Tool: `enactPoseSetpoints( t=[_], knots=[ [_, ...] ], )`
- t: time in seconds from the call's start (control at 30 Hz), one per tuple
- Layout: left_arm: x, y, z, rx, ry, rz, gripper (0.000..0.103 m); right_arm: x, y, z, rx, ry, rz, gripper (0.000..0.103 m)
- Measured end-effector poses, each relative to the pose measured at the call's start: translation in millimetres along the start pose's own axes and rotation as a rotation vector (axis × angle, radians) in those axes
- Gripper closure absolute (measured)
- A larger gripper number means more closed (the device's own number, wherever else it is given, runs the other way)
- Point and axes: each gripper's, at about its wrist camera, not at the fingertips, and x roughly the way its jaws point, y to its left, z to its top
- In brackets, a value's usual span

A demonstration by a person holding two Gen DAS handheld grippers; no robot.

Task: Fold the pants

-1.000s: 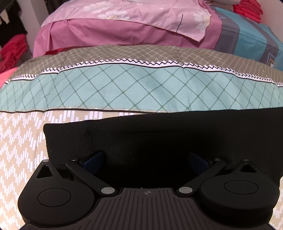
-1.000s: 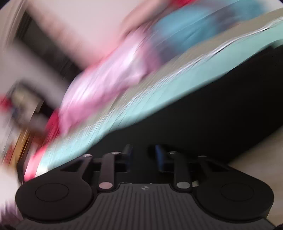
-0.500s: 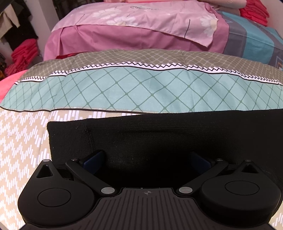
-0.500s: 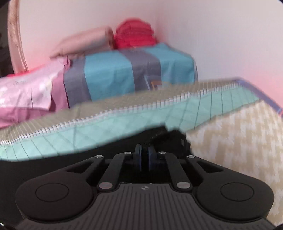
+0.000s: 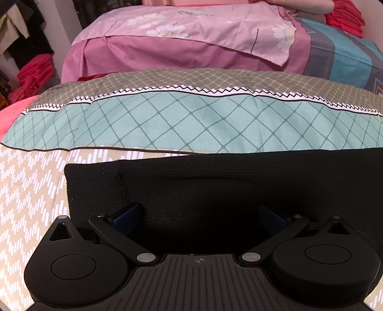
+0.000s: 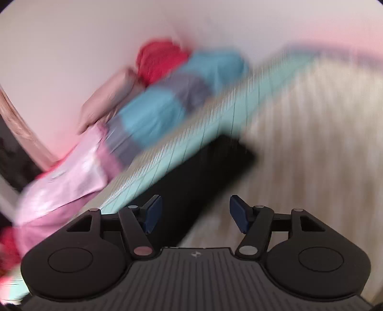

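Black pants (image 5: 215, 181) lie flat across the patterned bed cover, a hemmed end at the left. My left gripper (image 5: 199, 213) is open wide, its blue pads (image 5: 126, 215) spread over the near edge of the pants, holding nothing. In the blurred right wrist view the pants (image 6: 203, 181) run diagonally, one end near the middle. My right gripper (image 6: 195, 214) is open and empty just above the cloth.
The bed cover has a beige zigzag band (image 5: 28, 191), a teal diamond band (image 5: 191, 124) and a grey band. Behind lie a pink sheet (image 5: 182, 40), a blue-grey striped pillow (image 5: 344, 59) and red folded clothes (image 5: 347, 16). A wall (image 6: 95, 36) stands beyond.
My right gripper was shut on the pants half a second ago and has opened, letting go, while swinging fast. My left gripper has pulled back slightly, still open.
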Motion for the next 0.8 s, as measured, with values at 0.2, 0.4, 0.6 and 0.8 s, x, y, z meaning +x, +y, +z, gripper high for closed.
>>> enactPoseSetpoints(
  t=[0.2,0.4,0.6,0.8],
  knots=[
    [0.1,0.3,0.7,0.002,0.008,-0.001,0.0,24.3,22.6,-17.1,-0.09,0.051,0.014,0.023],
    [-0.3,0.0,0.5,-0.001,0.002,0.0,0.0,60.7,22.2,8.4,-0.073,0.007,0.068,0.023],
    [-0.8,-0.1,-1.1,-0.005,-0.007,0.002,0.0,55.5,18.1,-8.3,0.037,0.066,0.261,0.024],
    [-1.0,-0.8,-1.1,-0.005,-0.006,0.005,0.0,74.8,25.6,-5.2,0.099,0.002,0.222,0.036]
  ],
)
